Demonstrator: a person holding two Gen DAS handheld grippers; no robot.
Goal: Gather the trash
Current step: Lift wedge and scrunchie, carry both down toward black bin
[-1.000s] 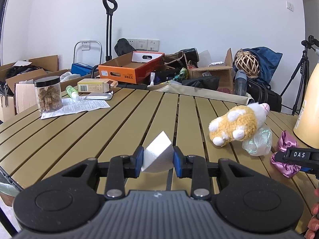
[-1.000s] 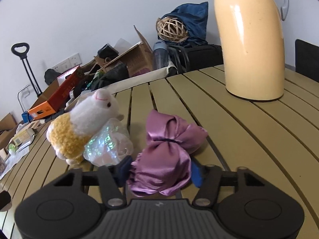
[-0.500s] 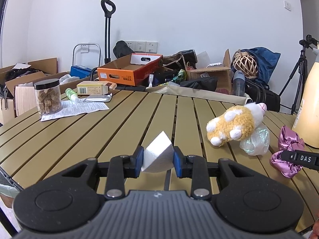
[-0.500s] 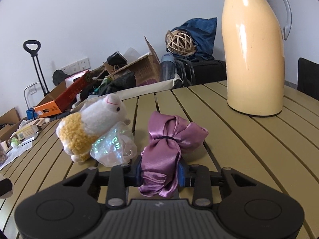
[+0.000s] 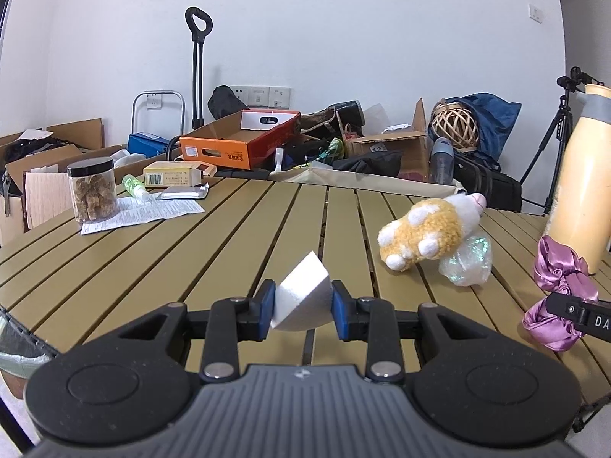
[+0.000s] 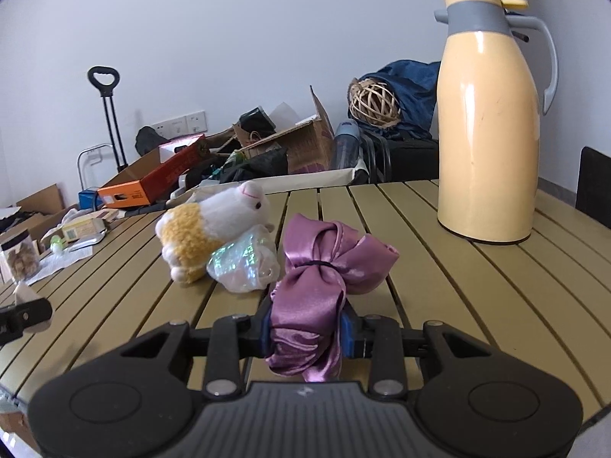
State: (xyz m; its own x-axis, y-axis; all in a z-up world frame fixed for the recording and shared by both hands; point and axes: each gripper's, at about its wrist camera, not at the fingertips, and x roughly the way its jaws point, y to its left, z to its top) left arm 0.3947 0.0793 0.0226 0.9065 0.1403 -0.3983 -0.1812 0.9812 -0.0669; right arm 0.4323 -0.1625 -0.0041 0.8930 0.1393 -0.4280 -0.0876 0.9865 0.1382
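Observation:
My left gripper (image 5: 303,307) is shut on a white foam piece (image 5: 301,294) and holds it above the slatted table (image 5: 229,236). My right gripper (image 6: 307,326) is shut on a purple satin bow (image 6: 324,267), lifted slightly off the table (image 6: 458,286). The bow also shows in the left wrist view (image 5: 559,286) at the right. A crumpled iridescent plastic wrapper (image 6: 246,263) lies under a plush toy (image 6: 214,225), just left of the bow; the wrapper also shows in the left wrist view (image 5: 466,259).
A tall yellow thermos (image 6: 488,133) stands on the table at the right. At the far left are a jar of snacks (image 5: 91,189), a paper leaflet (image 5: 141,212), a small box (image 5: 172,175) and a foil pack (image 5: 183,192). Boxes and bags clutter the floor behind.
My right gripper closed on the purple bow and lifted it back from the thermos. My left gripper kept hold of the foam piece and drew back slightly.

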